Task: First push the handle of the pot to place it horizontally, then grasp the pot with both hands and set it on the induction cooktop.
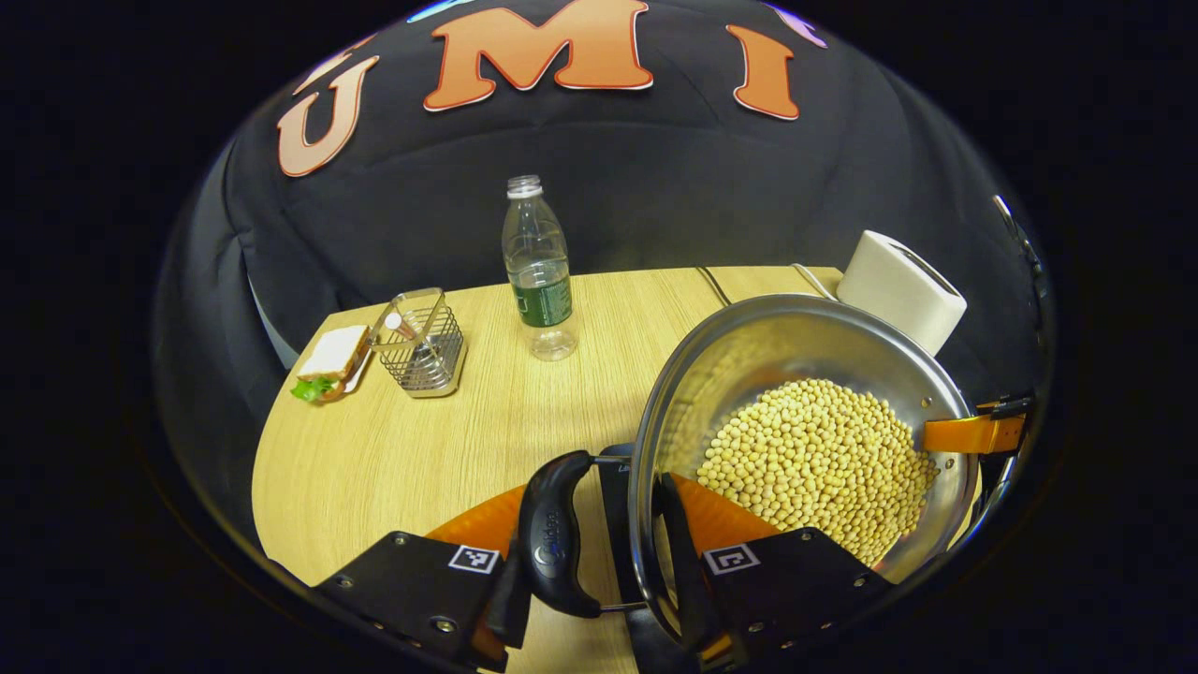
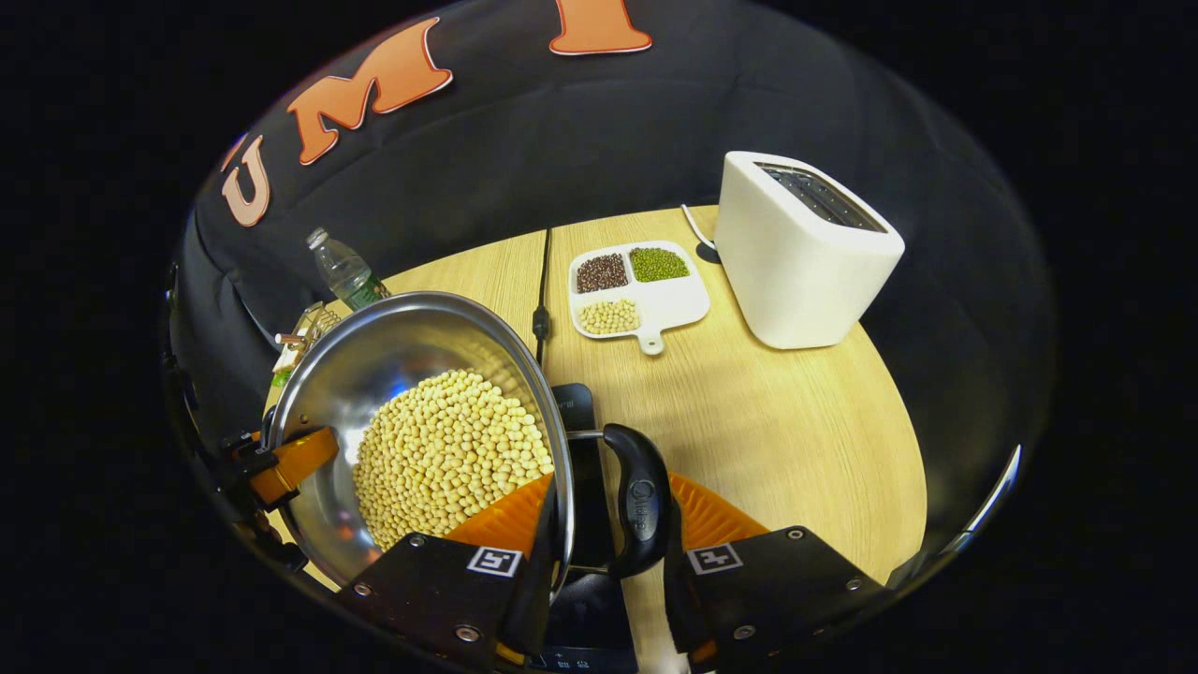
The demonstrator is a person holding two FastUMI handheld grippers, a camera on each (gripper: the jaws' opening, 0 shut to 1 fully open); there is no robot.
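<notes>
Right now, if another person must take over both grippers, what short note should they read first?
Left gripper: shut on the pot's left handle.
Right gripper: shut on the right handle.
The pot, full of soybeans, is held between both grippers, above the dark cooktop.
Done: both handles grasped.
Left: lower the pot flat on the cooktop, then open both grippers. Keep it level; the beans may spill.

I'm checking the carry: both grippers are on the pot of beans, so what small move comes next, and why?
Probably lower the pot straight down, kept level. The left gripper and right gripper each clamp a side handle, and the black cooktop lies beneath it; the beans could spill if it tips.
</notes>
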